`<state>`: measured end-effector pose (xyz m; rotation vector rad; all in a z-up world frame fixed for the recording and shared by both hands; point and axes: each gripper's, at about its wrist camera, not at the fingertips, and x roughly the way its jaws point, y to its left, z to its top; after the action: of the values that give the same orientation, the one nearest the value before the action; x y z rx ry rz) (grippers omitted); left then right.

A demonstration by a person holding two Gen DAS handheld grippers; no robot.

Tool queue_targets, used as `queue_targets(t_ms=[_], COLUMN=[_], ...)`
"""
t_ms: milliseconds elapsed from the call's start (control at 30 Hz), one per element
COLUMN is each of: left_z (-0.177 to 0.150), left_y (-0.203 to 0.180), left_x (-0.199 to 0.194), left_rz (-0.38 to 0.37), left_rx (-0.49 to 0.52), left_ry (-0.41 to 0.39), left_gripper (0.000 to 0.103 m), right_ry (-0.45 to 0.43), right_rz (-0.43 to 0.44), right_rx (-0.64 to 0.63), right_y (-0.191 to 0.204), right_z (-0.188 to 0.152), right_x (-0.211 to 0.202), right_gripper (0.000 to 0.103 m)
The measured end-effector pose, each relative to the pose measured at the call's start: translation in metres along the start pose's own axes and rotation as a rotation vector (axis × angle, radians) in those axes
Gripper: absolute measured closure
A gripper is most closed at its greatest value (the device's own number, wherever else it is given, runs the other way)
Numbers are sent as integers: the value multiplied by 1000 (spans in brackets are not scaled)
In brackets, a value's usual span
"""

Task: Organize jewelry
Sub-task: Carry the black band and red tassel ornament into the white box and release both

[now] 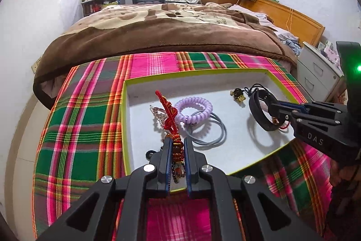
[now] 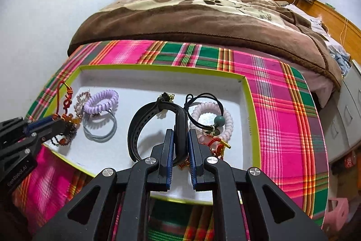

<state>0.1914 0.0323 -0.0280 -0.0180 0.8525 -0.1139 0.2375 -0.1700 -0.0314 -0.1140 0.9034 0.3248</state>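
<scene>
A shallow white tray with a yellow-green rim [image 1: 158,80] [image 2: 249,105] lies on a plaid cloth. My left gripper [image 1: 177,142] [image 2: 50,121] is shut on a red knotted cord charm with beads [image 1: 169,114] [image 2: 66,101], held over the tray's left part. My right gripper [image 2: 180,134] [image 1: 274,108] is shut on a black wristband [image 2: 140,125] [image 1: 259,110], held above the tray's middle. In the tray lie a purple coil hair tie [image 1: 194,108] [image 2: 101,101], grey bangles [image 1: 209,130] [image 2: 100,128], a pale pink coil tie [image 2: 212,121] with a black cord and green bead [image 2: 218,120], and a gold trinket [image 1: 238,95].
The plaid cloth [image 1: 79,128] [image 2: 282,105] covers the bed's near end. A brown blanket [image 1: 158,33] lies behind it. A white drawer unit [image 1: 315,73] stands at the right. A beaded piece [image 1: 158,116] lies beside the purple tie.
</scene>
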Motion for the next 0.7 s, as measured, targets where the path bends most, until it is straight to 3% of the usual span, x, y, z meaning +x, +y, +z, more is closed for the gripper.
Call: queue_targets(t_ms=[700], left_z=[0], left_y=[2], left_x=[0], left_rz=[8], left_rx=[-23], left_ry=[-2], left_gripper=[93], right_ry=[19], right_rz=[-134], right_rx=[-68], right_y=[2], right_z=[-8], right_x=[9], right_gripper=[90])
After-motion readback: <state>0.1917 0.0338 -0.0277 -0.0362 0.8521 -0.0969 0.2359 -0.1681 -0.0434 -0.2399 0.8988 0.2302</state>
